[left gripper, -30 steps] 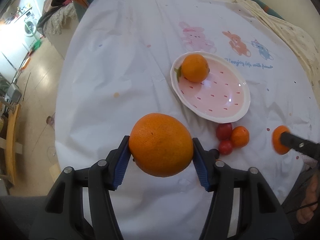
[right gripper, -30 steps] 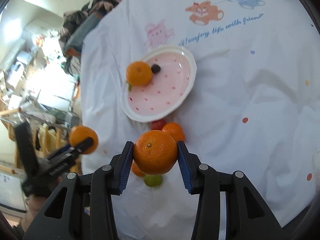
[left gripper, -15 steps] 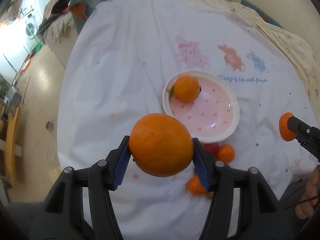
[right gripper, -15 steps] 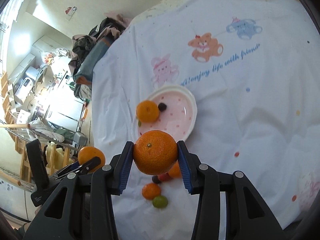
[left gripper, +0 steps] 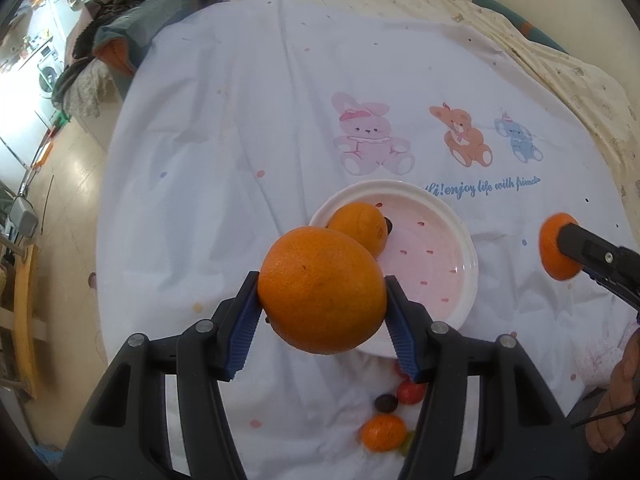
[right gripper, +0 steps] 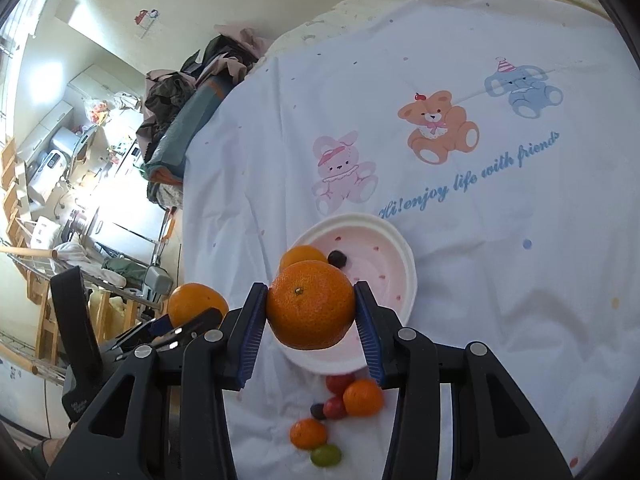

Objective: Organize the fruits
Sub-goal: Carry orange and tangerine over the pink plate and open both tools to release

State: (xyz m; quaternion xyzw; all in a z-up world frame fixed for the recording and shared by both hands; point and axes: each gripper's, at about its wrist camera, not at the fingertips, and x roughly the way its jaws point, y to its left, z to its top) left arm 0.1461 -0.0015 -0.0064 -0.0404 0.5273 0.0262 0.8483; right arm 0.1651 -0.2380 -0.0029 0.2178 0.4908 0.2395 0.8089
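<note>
2 oranges stay clamped; both tools have risen above the plate (left gripper: 472, 276).

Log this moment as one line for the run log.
left gripper: shut on large orange | right gripper: shut on mandarin | both above pink plate | plate holds one orange

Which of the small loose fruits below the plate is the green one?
The green fruit lies farthest from the plate, just beside the small orange. The rest of that cluster is orange, red or dark.
</note>
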